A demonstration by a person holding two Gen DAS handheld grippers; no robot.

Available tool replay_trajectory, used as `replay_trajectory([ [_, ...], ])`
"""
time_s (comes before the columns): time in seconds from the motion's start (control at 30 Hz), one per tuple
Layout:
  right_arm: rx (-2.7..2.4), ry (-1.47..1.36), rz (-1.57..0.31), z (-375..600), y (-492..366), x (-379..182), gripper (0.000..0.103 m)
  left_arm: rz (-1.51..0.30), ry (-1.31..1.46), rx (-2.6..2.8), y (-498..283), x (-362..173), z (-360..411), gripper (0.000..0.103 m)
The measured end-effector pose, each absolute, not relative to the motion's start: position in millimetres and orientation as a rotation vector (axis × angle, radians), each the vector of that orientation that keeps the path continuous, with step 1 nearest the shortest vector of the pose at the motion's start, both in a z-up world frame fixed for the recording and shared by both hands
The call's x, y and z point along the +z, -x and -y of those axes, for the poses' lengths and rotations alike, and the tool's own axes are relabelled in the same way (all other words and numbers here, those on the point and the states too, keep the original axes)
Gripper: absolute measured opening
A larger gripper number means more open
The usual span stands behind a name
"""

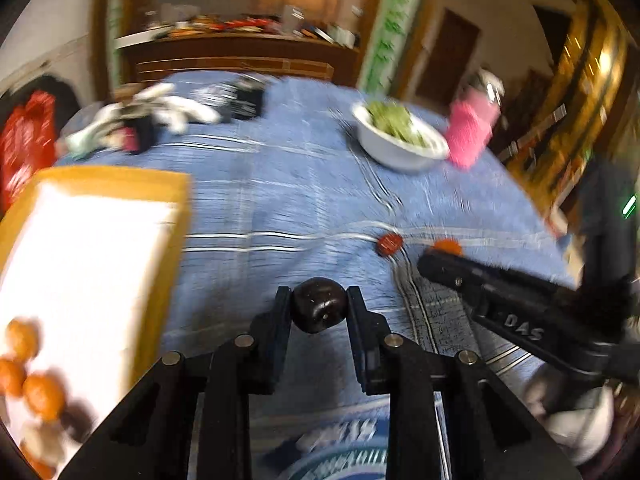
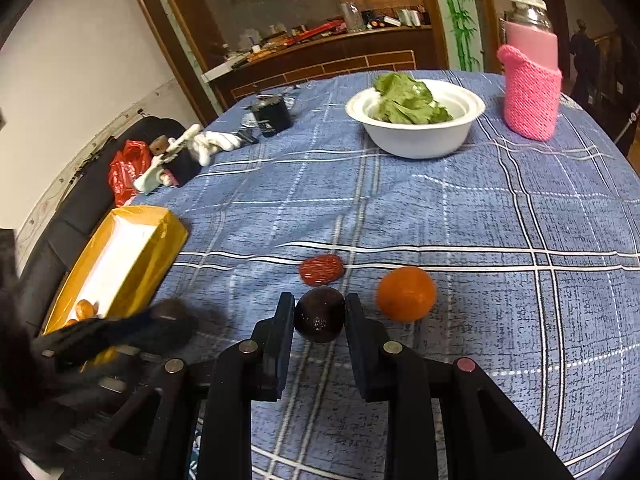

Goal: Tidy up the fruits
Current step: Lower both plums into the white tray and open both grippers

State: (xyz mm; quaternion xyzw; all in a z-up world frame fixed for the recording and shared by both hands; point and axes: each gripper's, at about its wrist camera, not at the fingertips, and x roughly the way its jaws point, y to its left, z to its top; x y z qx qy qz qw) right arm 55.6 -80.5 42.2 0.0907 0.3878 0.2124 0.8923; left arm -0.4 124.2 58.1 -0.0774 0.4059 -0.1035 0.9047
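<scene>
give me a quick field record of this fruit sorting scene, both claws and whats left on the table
left claw: shut on a dark round fruit
right claw: shut on a second dark fruit
loose on cloth: red date, orange right of it
yellow tray: at the table's left edge, small oranges inside
tablecloth: blue plaid
white bowl: far side, green leaves in it
jar in a pink knit sleeve: right of the bowl

White bowl of green leaves at twelve o'clock, pink knitted bottle sleeve at one, white gloves at ten, blue checked tablecloth.
</scene>
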Motion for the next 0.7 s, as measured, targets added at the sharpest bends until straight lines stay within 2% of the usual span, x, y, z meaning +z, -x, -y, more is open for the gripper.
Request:
replay_trajectory([
  [0.2,0.523,-0.174,-0.771,49.9,-32.7,59.7,0.028,-0.774,0.307,-0.002,43.6,85.1,-230.3,0.026],
  [0.33,0.656,-0.175,-0.773,4.4,-6.7,75.1,0.029,-0.773,0.38,0.135,63.6,77.6,-294.0,0.026],
  [0.67,0.8,0.019,-0.83,-129.6,27.2,78.7,0.03,-0.817,0.527,0.169,89.8,42.2,-360.6,0.027],
  [0.7,0.799,0.028,-0.835,-134.8,28.0,76.8,0.03,-0.816,0.537,0.167,90.3,42.0,-363.1,0.029],
])
